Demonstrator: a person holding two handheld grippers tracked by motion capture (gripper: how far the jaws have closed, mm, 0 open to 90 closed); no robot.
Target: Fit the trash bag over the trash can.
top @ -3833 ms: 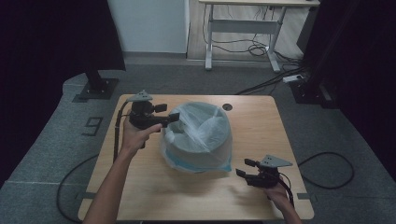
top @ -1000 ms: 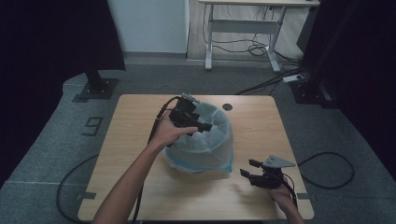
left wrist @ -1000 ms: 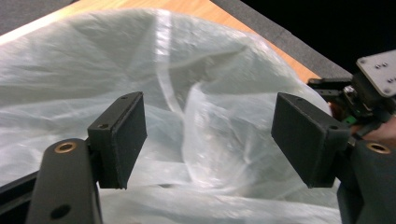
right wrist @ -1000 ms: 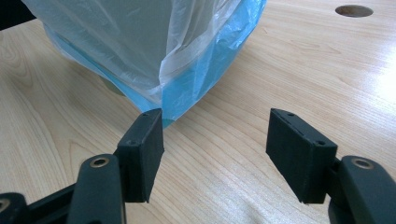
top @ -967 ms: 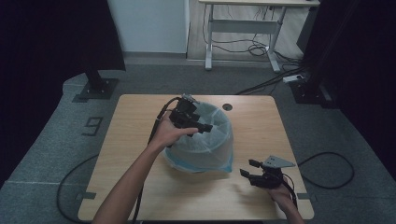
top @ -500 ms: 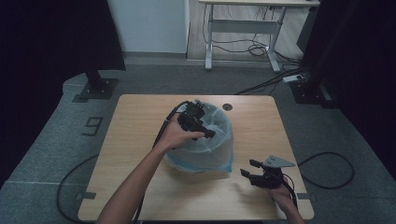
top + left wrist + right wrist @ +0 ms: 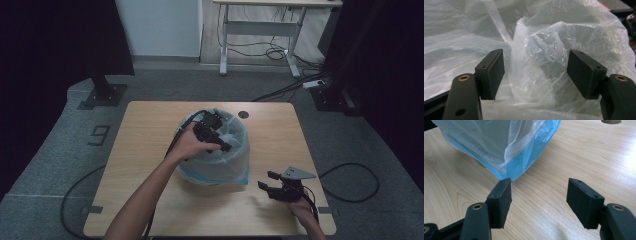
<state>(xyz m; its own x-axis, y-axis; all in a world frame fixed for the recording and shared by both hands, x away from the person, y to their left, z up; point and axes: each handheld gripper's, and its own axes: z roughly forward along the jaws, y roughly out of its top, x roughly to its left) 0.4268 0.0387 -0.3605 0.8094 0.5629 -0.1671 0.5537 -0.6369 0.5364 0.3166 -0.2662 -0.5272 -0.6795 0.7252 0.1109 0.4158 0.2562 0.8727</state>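
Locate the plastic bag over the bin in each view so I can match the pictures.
High view: plastic bag mid-table, left gripper over its mouth.
Left gripper view: crumpled film between the open jaws.
Right gripper view: top left, blue lower corner.
Shared landmark: the wooden table.

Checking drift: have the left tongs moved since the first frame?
Yes. The left tongs went from the bin's left side to over its bag-lined mouth, toward the table's cable hole.

A translucent white bag (image 7: 215,150) with a blue bottom edge sits on the light wood table (image 7: 150,125).
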